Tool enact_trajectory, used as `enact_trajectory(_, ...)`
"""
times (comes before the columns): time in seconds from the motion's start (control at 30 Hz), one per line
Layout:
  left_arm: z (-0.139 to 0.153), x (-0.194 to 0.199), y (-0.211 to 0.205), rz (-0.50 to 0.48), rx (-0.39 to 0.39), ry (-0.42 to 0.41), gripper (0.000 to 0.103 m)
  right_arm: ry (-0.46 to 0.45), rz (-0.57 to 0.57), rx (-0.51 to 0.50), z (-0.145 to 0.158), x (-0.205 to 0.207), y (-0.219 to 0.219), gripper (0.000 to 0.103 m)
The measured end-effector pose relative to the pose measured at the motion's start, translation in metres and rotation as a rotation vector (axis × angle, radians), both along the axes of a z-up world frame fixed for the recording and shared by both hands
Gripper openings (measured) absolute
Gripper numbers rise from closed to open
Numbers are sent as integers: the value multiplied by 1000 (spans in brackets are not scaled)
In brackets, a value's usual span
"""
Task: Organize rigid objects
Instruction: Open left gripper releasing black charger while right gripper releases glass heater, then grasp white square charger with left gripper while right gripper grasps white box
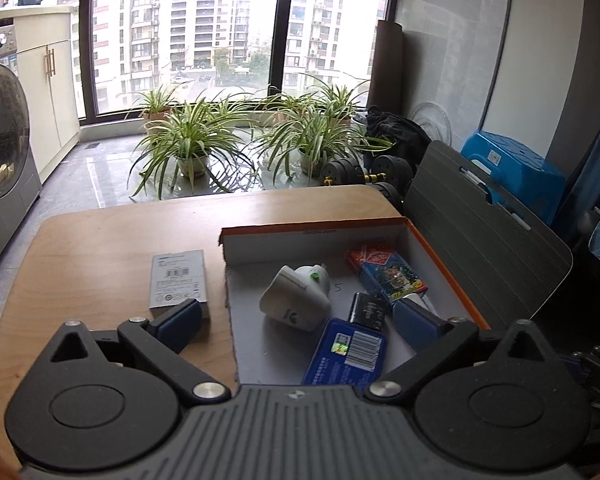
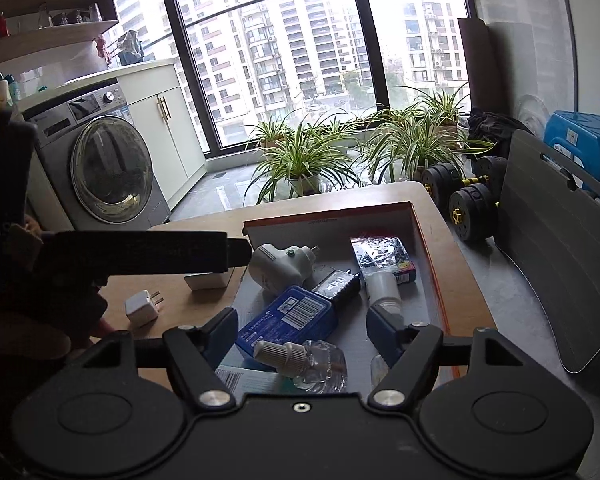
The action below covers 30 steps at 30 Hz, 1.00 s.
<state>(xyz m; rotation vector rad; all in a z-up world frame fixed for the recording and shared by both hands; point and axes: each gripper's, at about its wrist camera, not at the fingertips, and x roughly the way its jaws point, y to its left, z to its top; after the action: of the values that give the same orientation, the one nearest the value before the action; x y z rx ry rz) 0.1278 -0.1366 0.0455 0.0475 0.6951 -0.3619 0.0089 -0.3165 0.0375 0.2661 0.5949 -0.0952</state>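
An orange-rimmed cardboard box (image 1: pixel 440 256) on the wooden table (image 1: pixel 100 240) holds a white plug adapter (image 1: pixel 292 300), a colourful card pack (image 1: pixel 388 276), a black charger (image 1: pixel 370 312) and a blue box (image 1: pixel 344 354). A grey flat box (image 1: pixel 177 282) lies on the table left of it. My left gripper (image 1: pixel 300 324) is open and empty above the box's near left part. My right gripper (image 2: pixel 302 330) is open and empty over the box (image 2: pixel 424 232), above a clear bottle (image 2: pixel 308 364) and the blue box (image 2: pixel 288 316). A small white charger (image 2: pixel 142 308) and a white block (image 2: pixel 206 280) lie on the table.
The left gripper's dark body (image 2: pixel 140 256) crosses the right wrist view at left. A grey folded board (image 1: pixel 488 248) stands right of the table. Potted plants (image 1: pixel 192 140), dumbbells (image 2: pixel 472 204), a blue stool (image 1: pixel 512 168) and a washing machine (image 2: pixel 100 168) stand beyond.
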Motion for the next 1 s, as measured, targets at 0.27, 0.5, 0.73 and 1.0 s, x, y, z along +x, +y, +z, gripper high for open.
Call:
enact_trajectory(0.27,1,-14,54,152,26,-12,103,11,66,-32,5,10,32,87)
enact_trajectory(0.5,-4,-26,98,227,46,17,103,21,124,-43,6,18,58,88)
enact_trajectory(0.73,-11,-31,130,282,32,47,103,27,165,-61,7,22,81,88)
enact_trajectory(1.0,-24,-22,143,259,31,82,103,40,179,-66,4,25,87,88)
